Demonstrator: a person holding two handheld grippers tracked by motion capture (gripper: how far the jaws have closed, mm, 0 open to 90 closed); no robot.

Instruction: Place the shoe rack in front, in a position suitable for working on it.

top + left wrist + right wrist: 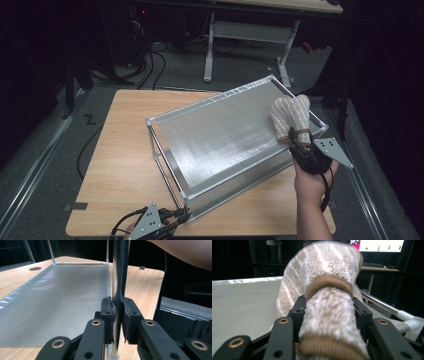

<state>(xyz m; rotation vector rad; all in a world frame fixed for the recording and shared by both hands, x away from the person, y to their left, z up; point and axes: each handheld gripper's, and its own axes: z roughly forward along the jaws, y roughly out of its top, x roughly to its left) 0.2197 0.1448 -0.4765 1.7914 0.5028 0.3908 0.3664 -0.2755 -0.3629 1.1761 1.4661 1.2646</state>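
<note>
1. A metal-framed rack with a mesh shelf stands on the wooden table.
2. The left gripper is clamped on the rack's near corner post.
3. The right gripper, its jaws partly apart, has the striped sock between them over the rack's right end.

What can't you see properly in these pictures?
- Fuzzy socks: right gripper view, near end cut off by the bottom edge, far end blurred.
- Rack post: left gripper view, the left claw covers its middle.
- Left claw: high view, hand cut off by the bottom edge.
</note>
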